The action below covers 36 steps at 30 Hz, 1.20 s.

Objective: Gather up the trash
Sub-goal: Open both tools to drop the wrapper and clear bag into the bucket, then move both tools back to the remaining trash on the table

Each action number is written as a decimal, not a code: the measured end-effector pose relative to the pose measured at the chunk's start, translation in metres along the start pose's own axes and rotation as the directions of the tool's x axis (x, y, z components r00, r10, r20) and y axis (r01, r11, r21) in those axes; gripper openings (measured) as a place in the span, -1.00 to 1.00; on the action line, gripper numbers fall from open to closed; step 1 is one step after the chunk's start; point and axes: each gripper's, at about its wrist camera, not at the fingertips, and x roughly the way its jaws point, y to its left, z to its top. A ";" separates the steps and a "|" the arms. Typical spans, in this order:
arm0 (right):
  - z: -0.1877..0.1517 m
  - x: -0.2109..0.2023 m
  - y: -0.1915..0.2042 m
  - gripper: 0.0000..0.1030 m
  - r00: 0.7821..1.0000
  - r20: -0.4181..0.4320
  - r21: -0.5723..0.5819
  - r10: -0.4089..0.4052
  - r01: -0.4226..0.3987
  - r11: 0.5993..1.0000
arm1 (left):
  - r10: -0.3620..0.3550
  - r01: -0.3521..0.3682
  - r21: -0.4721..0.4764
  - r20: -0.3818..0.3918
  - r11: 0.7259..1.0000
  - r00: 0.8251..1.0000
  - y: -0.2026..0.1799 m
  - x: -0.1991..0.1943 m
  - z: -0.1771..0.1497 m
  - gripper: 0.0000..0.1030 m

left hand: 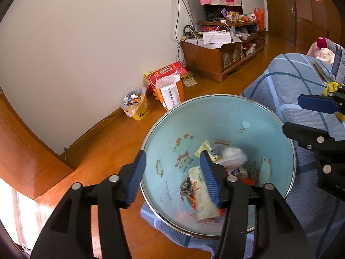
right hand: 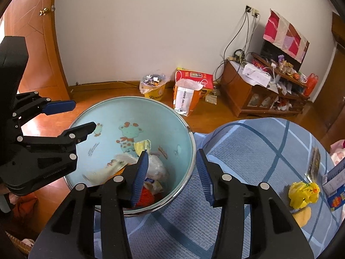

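Left tool [left hand: 172, 179] and right tool [right hand: 172, 172]: jaws apart, empty.
Poised over blue bin [left hand: 215, 116]; blurred wrapper [left hand: 202, 194] inside, among other trash.

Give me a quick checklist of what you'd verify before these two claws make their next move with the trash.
1. Left gripper empty, jaws apart over the bin: ok.
2. Right gripper empty, jaws apart: ok.
3. Blue bin upright, mouth unblocked: ok.
4. Blurred wrapper inside the bin, settled: cannot tell.
5. Yellow crumpled wrapper on the blue checked cover, in plain view for picking: ok.
6. Whether the blue box beside it counts as trash: cannot tell.
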 end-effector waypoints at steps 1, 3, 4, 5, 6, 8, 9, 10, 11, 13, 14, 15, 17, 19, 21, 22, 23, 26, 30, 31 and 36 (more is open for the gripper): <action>0.000 -0.001 0.000 -0.10 1.000 0.001 0.000 -0.003 0.003 1.000 | 0.006 -0.006 0.003 -0.001 1.000 1.000 -0.001 0.000 0.000 0.13; -0.002 -0.002 -0.001 -0.09 1.000 -0.001 0.000 -0.009 0.009 1.000 | 0.023 -0.023 0.006 0.000 1.000 1.000 -0.002 0.001 -0.001 0.31; -0.003 -0.002 -0.002 -0.09 1.000 -0.002 0.001 -0.013 0.013 1.000 | 0.033 -0.033 0.008 0.001 0.999 0.999 -0.003 0.001 -0.001 0.34; -0.004 -0.003 -0.002 -0.09 1.000 -0.003 0.001 -0.016 0.016 1.000 | 0.036 -0.036 0.009 0.001 0.999 0.999 -0.003 0.001 -0.001 0.37; -0.005 -0.003 -0.003 -0.09 1.000 -0.005 0.002 -0.022 0.022 1.000 | 0.039 -0.039 0.011 0.000 0.999 0.999 -0.003 0.002 -0.002 0.38; -0.008 -0.005 -0.006 -0.08 0.999 -0.008 0.008 -0.037 0.037 0.999 | 0.049 -0.049 0.013 0.001 0.999 0.999 -0.003 0.002 -0.002 0.42; -0.010 -0.006 -0.008 -0.08 0.999 -0.009 0.014 -0.047 0.047 0.999 | 0.058 -0.058 0.013 0.001 0.998 0.998 -0.004 0.002 -0.002 0.48; -0.013 -0.008 -0.012 -0.08 0.998 -0.012 0.020 -0.064 0.064 0.998 | 0.064 -0.064 0.012 0.003 0.998 0.998 -0.004 0.002 -0.003 0.50; -0.015 -0.009 -0.015 -0.08 0.997 -0.014 0.026 -0.079 0.080 0.996 | 0.071 -0.071 0.010 0.006 0.997 0.997 -0.004 0.002 -0.003 0.52; -0.022 -0.014 -0.026 -0.04 0.993 -0.022 0.053 -0.119 0.120 0.991 | 0.078 -0.078 0.011 0.009 0.997 0.997 -0.006 0.003 -0.003 0.55; -0.025 -0.016 -0.032 -0.03 0.989 -0.028 0.063 -0.144 0.146 0.987 | 0.081 -0.081 0.015 0.009 0.997 0.997 -0.008 0.004 -0.003 0.57; -0.030 -0.020 -0.041 -0.03 0.984 -0.033 0.081 -0.174 0.176 0.981 | 0.083 -0.083 0.019 0.010 0.996 0.997 -0.009 0.004 -0.003 0.59; -0.040 -0.027 -0.059 -0.01 0.974 -0.050 0.122 -0.220 0.224 0.967 | 0.081 -0.081 0.028 0.011 0.996 0.997 -0.016 0.006 -0.003 0.60; -0.049 -0.034 -0.078 0.00 0.960 -0.068 0.166 -0.272 0.279 0.946 | 0.068 -0.069 0.040 0.009 0.997 0.998 -0.024 0.009 -0.003 0.61; -0.058 -0.042 -0.101 0.03 0.935 -0.095 0.220 -0.341 0.354 0.909 | 0.068 -0.068 0.049 0.008 0.996 0.998 -0.029 0.011 -0.002 0.61; -0.060 -0.044 -0.107 0.10 0.928 -0.102 0.238 -0.358 0.372 0.897 | 0.068 -0.068 0.051 0.009 0.996 0.998 -0.032 0.013 -0.001 0.61; -0.064 -0.047 -0.116 0.16 0.916 -0.115 0.262 -0.384 0.401 0.878 | 0.064 -0.064 0.051 0.009 0.997 0.998 -0.034 0.014 0.001 0.61; -0.072 -0.047 -0.138 0.28 0.896 -0.170 0.321 -0.411 0.444 0.837 | 0.053 -0.054 0.050 0.014 0.997 0.998 -0.040 0.014 0.005 0.63; -0.079 -0.039 -0.157 0.28 0.889 -0.216 0.360 -0.404 0.458 0.813 | 0.037 -0.038 0.052 0.019 0.998 0.999 -0.046 0.015 0.007 0.71; -0.080 -0.037 -0.160 0.28 0.888 -0.225 0.369 -0.400 0.458 0.809 | 0.030 -0.031 0.055 0.016 0.998 0.999 -0.048 0.016 0.008 0.71; -0.088 -0.021 -0.173 0.23 0.907 -0.256 0.412 -0.335 0.416 0.811 | 0.011 -0.011 0.062 0.001 0.998 1.000 -0.056 0.025 0.011 0.71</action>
